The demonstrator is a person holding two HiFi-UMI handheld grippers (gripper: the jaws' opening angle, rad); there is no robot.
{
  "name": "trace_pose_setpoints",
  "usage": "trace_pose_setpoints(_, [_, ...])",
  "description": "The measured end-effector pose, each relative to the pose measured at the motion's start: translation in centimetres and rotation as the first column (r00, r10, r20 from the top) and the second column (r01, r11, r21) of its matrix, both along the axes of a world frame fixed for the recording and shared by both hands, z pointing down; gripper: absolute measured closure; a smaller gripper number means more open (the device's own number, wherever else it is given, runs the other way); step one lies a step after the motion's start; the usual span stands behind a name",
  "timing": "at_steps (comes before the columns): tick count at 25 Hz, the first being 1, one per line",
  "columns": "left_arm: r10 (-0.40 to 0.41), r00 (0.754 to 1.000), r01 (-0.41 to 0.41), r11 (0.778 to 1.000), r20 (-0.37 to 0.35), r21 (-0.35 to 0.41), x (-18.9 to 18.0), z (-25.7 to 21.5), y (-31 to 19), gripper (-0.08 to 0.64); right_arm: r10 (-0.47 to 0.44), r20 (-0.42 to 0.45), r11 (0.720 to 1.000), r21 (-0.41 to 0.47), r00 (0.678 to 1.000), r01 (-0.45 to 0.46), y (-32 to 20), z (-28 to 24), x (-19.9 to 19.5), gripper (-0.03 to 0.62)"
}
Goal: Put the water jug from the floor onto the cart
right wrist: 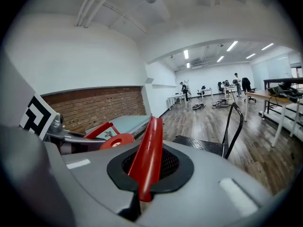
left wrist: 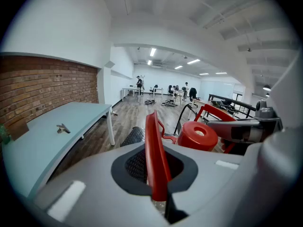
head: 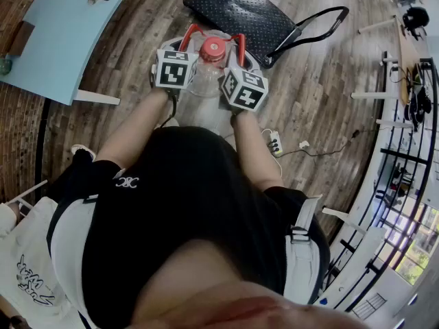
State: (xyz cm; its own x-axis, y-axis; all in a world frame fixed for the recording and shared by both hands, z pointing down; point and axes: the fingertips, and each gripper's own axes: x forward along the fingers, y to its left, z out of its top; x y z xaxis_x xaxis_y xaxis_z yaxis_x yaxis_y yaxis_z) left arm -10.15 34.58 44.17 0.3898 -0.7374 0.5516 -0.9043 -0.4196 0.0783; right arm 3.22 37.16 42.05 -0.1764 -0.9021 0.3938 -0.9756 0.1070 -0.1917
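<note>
The clear water jug (head: 200, 82) with its red cap (head: 213, 47) is right in front of me, just short of the black flat cart (head: 236, 9). Two red handles rise from its neck. My left gripper (head: 181, 49) is shut on the left red handle (left wrist: 155, 155), which runs up between its jaws. My right gripper (head: 238, 62) is shut on the right red handle (right wrist: 147, 156). The red cap (left wrist: 196, 135) sits between the two grippers. Whether the jug rests on the floor or hangs I cannot tell. The cart's deck (right wrist: 203, 145) and its black push bar (right wrist: 233, 122) lie just beyond.
A light blue table (head: 68, 26) stands at the left along a brick wall (left wrist: 42, 91). A white power strip (head: 276, 142) and cable lie on the wood floor at the right. A metal rack (head: 405, 149) is at the far right and a white tote bag (head: 27, 266) at my lower left.
</note>
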Motion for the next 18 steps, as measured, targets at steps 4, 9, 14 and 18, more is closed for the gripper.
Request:
trace_pose_setpoints(4, [0.007, 1.000, -0.007, 1.000, -0.003, 0.002, 0.0, 0.0, -0.1, 0.558, 0.003, -0.004, 1.000, -0.002, 1.000, -0.003, 0.0, 0.0, -0.1, 0.580])
trace_pose_setpoints(9, [0.016, 1.000, -0.016, 1.000, -0.008, 0.013, -0.6, -0.3, -0.5, 0.558, 0.005, -0.010, 1.000, 0.003, 1.000, -0.005, -0.4, -0.2, -0.7, 0.579])
trace_pose_setpoints(14, [0.030, 0.999, -0.030, 0.999, -0.020, 0.020, -1.5, -0.3, -1.5, 0.558, 0.020, -0.003, 1.000, 0.012, 1.000, -0.020, -1.2, -0.4, -1.7, 0.578])
trace_pose_setpoints(18, [0.050, 0.998, -0.050, 0.998, -0.024, 0.030, -2.6, -0.4, -2.5, 0.558, 0.049, 0.022, 0.998, 0.037, 0.999, -0.050, -1.9, -0.6, -2.6, 0.578])
